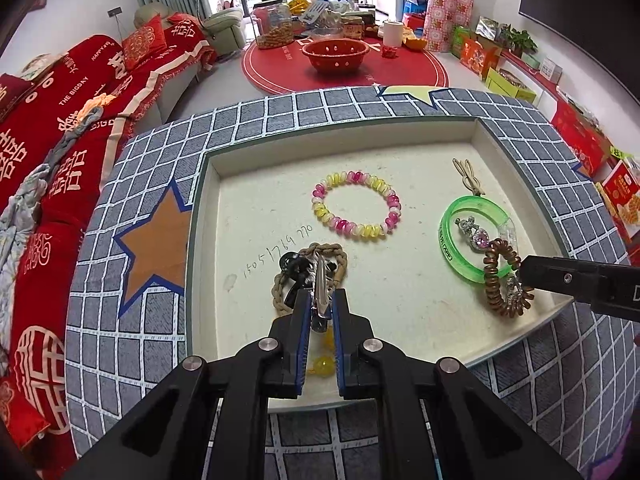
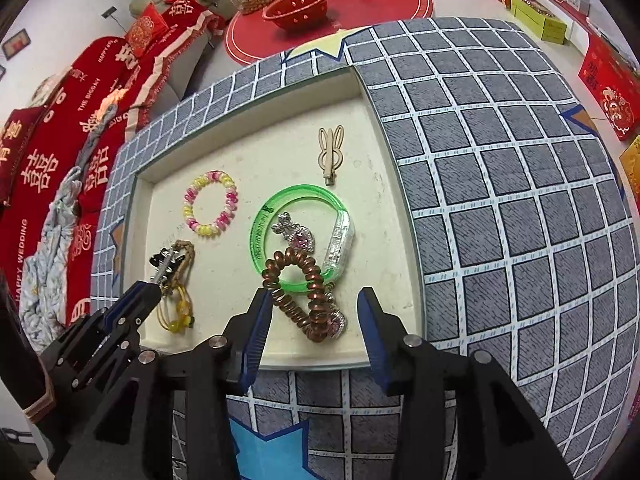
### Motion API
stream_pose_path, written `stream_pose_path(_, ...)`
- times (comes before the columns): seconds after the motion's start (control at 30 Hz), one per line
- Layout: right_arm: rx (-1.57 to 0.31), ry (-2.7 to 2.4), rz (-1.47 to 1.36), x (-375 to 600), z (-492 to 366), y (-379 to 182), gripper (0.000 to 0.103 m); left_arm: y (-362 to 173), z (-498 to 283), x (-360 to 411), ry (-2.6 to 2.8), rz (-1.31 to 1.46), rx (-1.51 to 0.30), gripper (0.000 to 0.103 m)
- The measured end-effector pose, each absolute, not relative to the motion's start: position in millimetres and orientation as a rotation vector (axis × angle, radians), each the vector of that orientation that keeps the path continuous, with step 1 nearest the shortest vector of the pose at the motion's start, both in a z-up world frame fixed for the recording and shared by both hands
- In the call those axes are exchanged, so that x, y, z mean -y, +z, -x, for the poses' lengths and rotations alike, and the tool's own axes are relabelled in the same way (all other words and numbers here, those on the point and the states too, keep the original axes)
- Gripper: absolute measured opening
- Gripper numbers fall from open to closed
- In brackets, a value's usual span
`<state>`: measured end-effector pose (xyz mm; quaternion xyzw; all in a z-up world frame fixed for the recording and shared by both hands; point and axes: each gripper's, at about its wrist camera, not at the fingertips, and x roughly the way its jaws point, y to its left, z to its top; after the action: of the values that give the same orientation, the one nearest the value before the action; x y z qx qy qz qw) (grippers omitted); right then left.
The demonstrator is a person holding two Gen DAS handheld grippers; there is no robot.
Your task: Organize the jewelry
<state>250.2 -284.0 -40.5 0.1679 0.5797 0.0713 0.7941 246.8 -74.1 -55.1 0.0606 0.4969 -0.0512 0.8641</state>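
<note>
Left wrist view: the left gripper (image 1: 321, 304) has its jaws slightly apart around a metal hair clip (image 1: 321, 280) near the tray's (image 1: 208, 216) front edge.

Right wrist view: the right gripper (image 2: 314, 308) stands parted astride the brown coil hair tie (image 2: 304, 292), clear of it, at the tray's front edge, overlapping a green bangle (image 2: 280, 216).

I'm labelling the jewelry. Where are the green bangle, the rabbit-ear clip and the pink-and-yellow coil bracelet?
green bangle (image 2: 262, 220): right wrist view, left arc of the ring.
rabbit-ear clip (image 2: 330, 152): right wrist view, its middle.
pink-and-yellow coil bracelet (image 1: 340, 225): left wrist view, near arc.

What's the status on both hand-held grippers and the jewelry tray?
Left hand-held gripper astride silver clip, pads barely off. Right hand-held gripper open over brown coil tie. Coil overlaps green bangle.
</note>
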Motion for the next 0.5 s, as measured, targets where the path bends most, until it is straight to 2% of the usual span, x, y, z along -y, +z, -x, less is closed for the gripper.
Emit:
stream_pose_path(0.03,-1.235,0.153,-0.363,283.4,-247.4,-38.3,0.048,-53.7,-244.9,72.8,-0.106,-0.122,-1.038,0.049)
stream_pose_path(0.07,-1.220,0.151,-0.359,282.5,-243.4,-35.9,0.048,-51.2,-241.3,70.4,-0.098,-0.112,-1.027,0.096)
stream_pose_path(0.1,-1.207,0.149,-0.355,282.0,-240.0,-34.2,0.050,-47.4,-237.1,67.7,-0.077,-0.106,-0.999,0.103)
stream_pose_path(0.23,-1.143,0.147,-0.337,279.0,-222.0,-26.7,0.062,-39.0,-224.0,60.9,-0.080,-0.078,-0.960,0.103)
stream_pose_path(0.37,-1.084,0.125,-0.340,282.1,-202.9,-24.8,0.064,-37.1,-209.8,54.3,-0.063,-0.064,-0.942,0.103)
stream_pose_path(0.4,-1.060,0.116,-0.348,283.8,-196.7,-24.8,0.068,-36.9,-206.6,52.6,-0.060,-0.058,-0.939,0.103)
stream_pose_path(0.43,-1.041,0.109,-0.352,285.2,-191.3,-25.2,0.077,-37.3,-202.2,50.7,-0.057,-0.049,-0.936,0.103)
stream_pose_path(0.47,-1.016,0.100,-0.350,286.3,-185.6,-25.3,0.090,-38.1,-197.6,48.9,-0.051,-0.040,-0.933,0.103)
stream_pose_path(0.5,-0.992,0.096,-0.345,286.8,-180.7,-24.9,0.090,-38.9,-193.9,47.4,-0.046,-0.032,-0.932,0.103)
